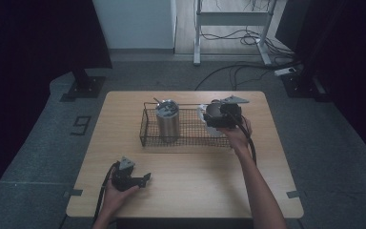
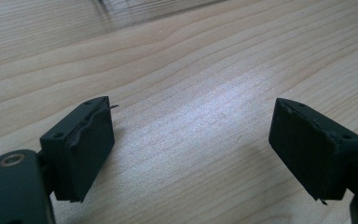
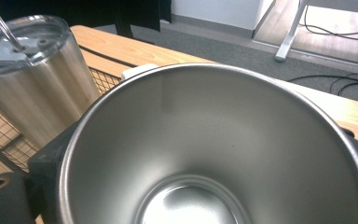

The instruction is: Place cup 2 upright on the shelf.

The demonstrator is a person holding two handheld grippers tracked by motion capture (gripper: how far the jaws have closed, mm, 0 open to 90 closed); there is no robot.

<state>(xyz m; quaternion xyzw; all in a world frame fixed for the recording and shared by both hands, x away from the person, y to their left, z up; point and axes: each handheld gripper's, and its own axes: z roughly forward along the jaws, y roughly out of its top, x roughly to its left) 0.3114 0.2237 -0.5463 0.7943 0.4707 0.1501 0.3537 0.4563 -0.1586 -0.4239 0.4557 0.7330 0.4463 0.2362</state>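
- Right gripper (image 1: pixel 218 116) is up over the right end of the wire basket (image 1: pixel 147 125), held in the person's right hand (image 1: pixel 237 135), with its grey three-cornered plate on top.
- Its jaws are clamped on a steel cup (image 3: pixel 214 154); in the right gripper view the cup's open mouth faces the camera, the shiny inside is empty, and the black jaws press against its outer wall at either side.
- From the high view the cup (image 1: pixel 208 113) shows as a pale rim just left of the gripper body, at the basket's right end; whether it rests on the mesh or hangs just above it I cannot tell.
- A steel tumbler (image 1: pixel 167 119) stands upright inside the basket, left of centre, with a clear lid and a straw poking out of it.
- In the right gripper view the tumbler (image 3: pixel 32 79) is close beside the cup, apart from it.
- The basket sits on the far half of the wooden table (image 1: pixel 195 191).
- Left gripper (image 1: pixel 144 180) is near the table's front left corner, held low in the left hand (image 1: pixel 116 194), well apart from the basket.
- Its jaws are spread wide with nothing between them, bare wood grain under them (image 2: pixel 191 135).
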